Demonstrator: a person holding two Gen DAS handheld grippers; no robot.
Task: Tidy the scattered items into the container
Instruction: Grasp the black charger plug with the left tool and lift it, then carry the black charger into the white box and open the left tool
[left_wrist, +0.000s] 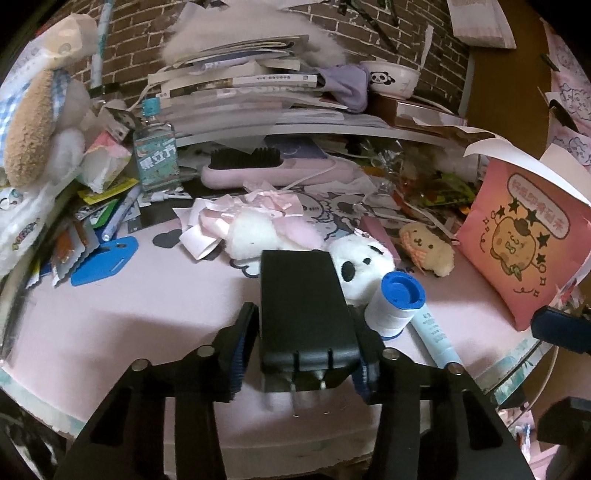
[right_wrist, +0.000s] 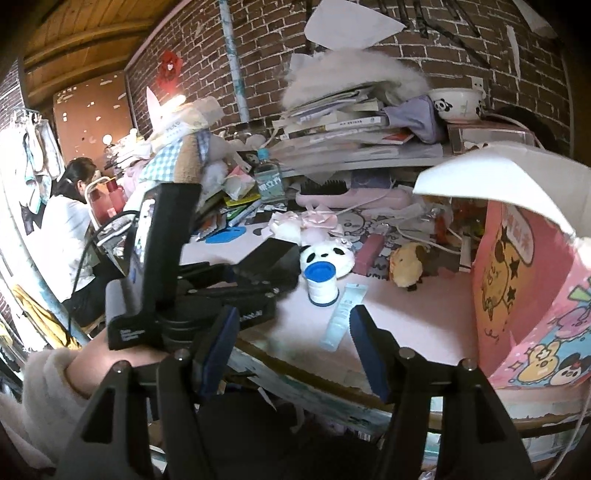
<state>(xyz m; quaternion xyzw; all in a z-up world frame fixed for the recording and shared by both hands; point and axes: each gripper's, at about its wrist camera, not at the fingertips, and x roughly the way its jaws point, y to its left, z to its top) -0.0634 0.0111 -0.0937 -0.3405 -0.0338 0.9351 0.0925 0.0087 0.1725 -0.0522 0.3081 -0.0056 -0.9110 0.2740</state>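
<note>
My left gripper (left_wrist: 301, 354) was clamped on the black charger (left_wrist: 304, 314) just above the pink mat (left_wrist: 129, 325), my right gripper (right_wrist: 291, 354) hung wide open and empty at the table edge, with the white spool (left_wrist: 393, 306), tube (left_wrist: 437, 338) and panda plush (left_wrist: 360, 267) just behind, and the pink bag (left_wrist: 517, 236) standing open farther right.

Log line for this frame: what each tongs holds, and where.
left tongs: shut on black charger, above pink mat | right tongs: open, empty, at desk edge | pink bag: open, right
</note>
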